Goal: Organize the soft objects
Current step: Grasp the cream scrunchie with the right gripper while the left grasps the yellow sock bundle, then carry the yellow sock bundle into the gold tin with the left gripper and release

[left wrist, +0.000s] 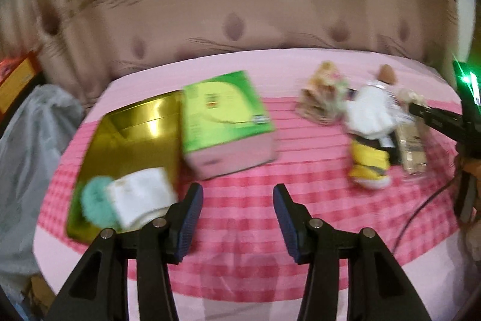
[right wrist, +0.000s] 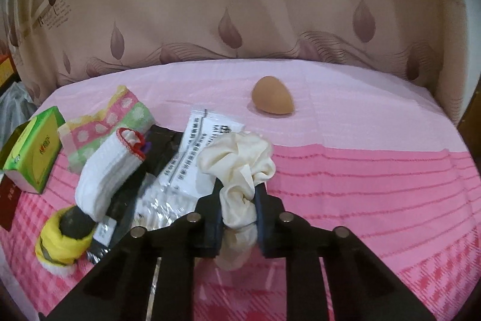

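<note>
Left wrist: my left gripper (left wrist: 237, 200) hangs wide and empty above the bed's (left wrist: 240, 65) near edge; the gold tin (left wrist: 135, 134) by the left edge already holds soft pieces.

Right wrist: my right gripper (right wrist: 237, 200) pinches the cream scrunchie (right wrist: 240, 170) mid-bed. I judge this the pick-up; next comes lifting it toward the tin.
</note>
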`<state>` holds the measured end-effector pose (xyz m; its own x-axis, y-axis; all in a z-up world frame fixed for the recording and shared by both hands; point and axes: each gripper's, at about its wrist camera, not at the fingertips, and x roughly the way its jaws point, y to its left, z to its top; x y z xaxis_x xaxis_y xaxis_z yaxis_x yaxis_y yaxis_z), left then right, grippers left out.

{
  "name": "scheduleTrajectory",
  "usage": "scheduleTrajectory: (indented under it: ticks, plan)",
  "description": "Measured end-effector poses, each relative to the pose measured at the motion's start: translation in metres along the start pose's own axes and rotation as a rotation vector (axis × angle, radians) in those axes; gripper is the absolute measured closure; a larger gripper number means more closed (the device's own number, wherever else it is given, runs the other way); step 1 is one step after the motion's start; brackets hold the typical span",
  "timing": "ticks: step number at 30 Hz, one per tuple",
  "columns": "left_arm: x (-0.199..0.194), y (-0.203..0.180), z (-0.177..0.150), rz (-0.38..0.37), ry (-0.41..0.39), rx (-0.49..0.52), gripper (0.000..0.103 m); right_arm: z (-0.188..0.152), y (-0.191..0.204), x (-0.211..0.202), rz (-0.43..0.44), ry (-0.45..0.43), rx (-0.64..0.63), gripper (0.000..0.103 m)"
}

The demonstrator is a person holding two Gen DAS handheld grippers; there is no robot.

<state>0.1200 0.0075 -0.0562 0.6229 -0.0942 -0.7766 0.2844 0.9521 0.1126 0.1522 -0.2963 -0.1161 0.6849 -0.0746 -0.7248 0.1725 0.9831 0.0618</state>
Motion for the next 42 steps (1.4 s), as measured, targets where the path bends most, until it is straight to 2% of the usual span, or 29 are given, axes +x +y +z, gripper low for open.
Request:
scheduleTrajectory:
  ticks: [5,11,17,23,28,35,37,38,39,42]
  plan:
    - [0.01,-0.037,0.005,-0.117,0.028,0.03,0.054,-0.016,-0.015,-0.019,-0.018,0.003,0.034,0.088]
    - [0.017,-0.074,0.009,-0.199,0.054,0.081,0.053,-0.039,-0.042,-0.039,-0.073,0.028,0.062,0.088]
    - [0.026,-0.104,0.012,-0.245,0.084,0.13,0.052,-0.055,-0.058,-0.048,-0.065,0.039,0.121,0.088]
    - [0.046,-0.123,0.018,-0.256,0.126,0.151,0.052,-0.057,-0.061,-0.046,-0.037,0.047,0.145,0.088]
    - [0.066,-0.127,0.022,-0.228,0.156,0.144,0.052,-0.055,-0.06,-0.043,-0.024,0.057,0.139,0.088]
    - [0.093,-0.125,0.028,-0.256,0.217,0.111,0.052,-0.055,-0.06,-0.042,-0.019,0.064,0.14,0.088]
    - [0.093,-0.123,0.028,-0.272,0.207,0.1,0.052,-0.055,-0.06,-0.042,-0.019,0.064,0.14,0.088]
    - [0.093,-0.123,0.029,-0.275,0.207,0.095,0.054,-0.055,-0.06,-0.042,-0.019,0.064,0.141,0.088]
    - [0.094,-0.122,0.029,-0.281,0.207,0.091,0.06,-0.055,-0.06,-0.042,-0.018,0.065,0.143,0.088]
    - [0.093,-0.119,0.029,-0.288,0.204,0.087,0.065,-0.054,-0.061,-0.042,-0.013,0.068,0.148,0.088]
